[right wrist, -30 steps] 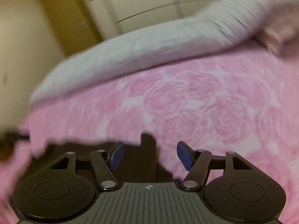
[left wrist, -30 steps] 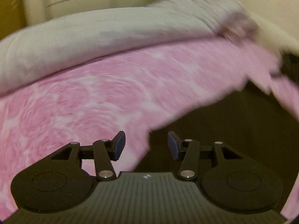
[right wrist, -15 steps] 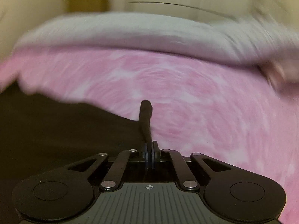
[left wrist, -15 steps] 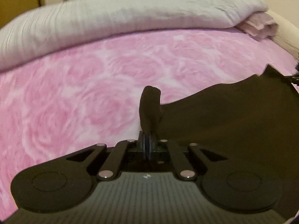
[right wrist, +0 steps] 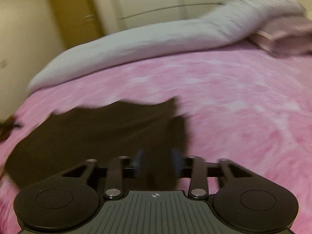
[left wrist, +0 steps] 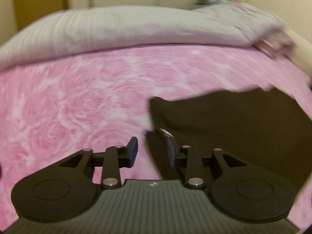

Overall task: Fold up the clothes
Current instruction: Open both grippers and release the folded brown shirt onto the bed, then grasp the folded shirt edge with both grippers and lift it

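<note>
Pink rose-patterned bedding point(left wrist: 81, 105) is covering the bed, with a grey duvet point(left wrist: 136, 25) bunched along its far side. On it a dark garment point(left wrist: 234, 120) is lying spread. The left claw point(left wrist: 151, 153) is standing partly open after just opening, the garment's edge lying loose between its jaws. The right claw point(right wrist: 158, 163), likewise just opening, is gripping nothing over the garment point(right wrist: 101, 132).

No legible text, label, brand or number was found in either view. A small white tag point(left wrist: 166, 132) on the black garment point(left wrist: 234, 124) was too blurred to read.
</note>
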Motion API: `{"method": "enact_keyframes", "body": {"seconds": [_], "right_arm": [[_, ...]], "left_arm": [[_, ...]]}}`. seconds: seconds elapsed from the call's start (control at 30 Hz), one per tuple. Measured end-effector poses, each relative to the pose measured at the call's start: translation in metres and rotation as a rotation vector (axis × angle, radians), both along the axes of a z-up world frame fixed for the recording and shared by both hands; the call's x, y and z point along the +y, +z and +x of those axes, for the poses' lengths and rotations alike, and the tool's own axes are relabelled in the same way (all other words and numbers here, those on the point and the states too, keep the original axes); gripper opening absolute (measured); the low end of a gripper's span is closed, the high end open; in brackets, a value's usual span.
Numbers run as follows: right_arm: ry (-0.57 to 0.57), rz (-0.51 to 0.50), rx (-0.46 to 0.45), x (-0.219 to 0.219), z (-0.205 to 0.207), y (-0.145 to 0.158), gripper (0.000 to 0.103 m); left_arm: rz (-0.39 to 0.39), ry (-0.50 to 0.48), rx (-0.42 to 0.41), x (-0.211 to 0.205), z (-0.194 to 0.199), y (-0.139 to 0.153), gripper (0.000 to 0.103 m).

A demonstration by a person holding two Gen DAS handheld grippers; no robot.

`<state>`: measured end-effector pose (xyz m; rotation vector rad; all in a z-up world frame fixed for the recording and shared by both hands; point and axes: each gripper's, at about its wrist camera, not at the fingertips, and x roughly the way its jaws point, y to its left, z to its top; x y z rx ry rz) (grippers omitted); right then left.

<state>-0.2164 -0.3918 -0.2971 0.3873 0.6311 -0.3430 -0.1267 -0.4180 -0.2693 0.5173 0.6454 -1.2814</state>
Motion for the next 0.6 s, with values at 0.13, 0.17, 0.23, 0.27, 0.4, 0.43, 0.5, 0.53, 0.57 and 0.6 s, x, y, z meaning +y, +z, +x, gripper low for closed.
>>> {"method": "enact_keyframes", "body": {"seconds": [0.13, 0.17, 0.23, 0.27, 0.4, 0.43, 0.5, 0.53, 0.57, 0.6], "right_arm": [[0.125, -0.124, 0.047, 0.065, -0.028, -0.010, 0.049], [0.155, -0.166, 0.070, 0.079, -0.034, -0.013, 0.049], [0.227, -0.277, 0.129, 0.112, -0.041, -0.020, 0.050], [0.268, -0.346, 0.163, 0.125, -0.043, -0.026, 0.050], [0.422, -0.642, 0.324, 0.165, -0.045, -0.056, 0.051], [0.453, -0.708, 0.360, 0.168, -0.040, -0.065, 0.051], [0.493, -0.818, 0.391, 0.171, -0.032, -0.076, 0.051], [0.508, -0.881, 0.415, 0.172, -0.027, -0.082, 0.051], [0.524, -0.962, 0.438, 0.172, -0.022, -0.089, 0.051], [0.539, -1.067, 0.466, 0.173, -0.017, -0.098, 0.051]], "left_arm": [[-0.005, -0.257, -0.218, 0.053, -0.083, 0.000, 0.046], [-0.005, -0.336, -0.284, 0.067, -0.104, -0.003, 0.047], [0.009, -0.487, -0.399, 0.093, -0.139, -0.014, 0.050], [0.031, -0.544, -0.457, 0.100, -0.153, -0.022, 0.052], [0.148, -0.666, -0.698, 0.107, -0.184, -0.059, 0.046], [0.174, -0.682, -0.748, 0.104, -0.187, -0.067, 0.043], [0.206, -0.694, -0.857, 0.097, -0.188, -0.082, 0.028], [0.221, -0.694, -0.914, 0.093, -0.188, -0.089, 0.023], [0.241, -0.694, -0.960, 0.089, -0.187, -0.095, 0.019], [0.258, -0.692, -1.002, 0.085, -0.185, -0.100, 0.013]]}}
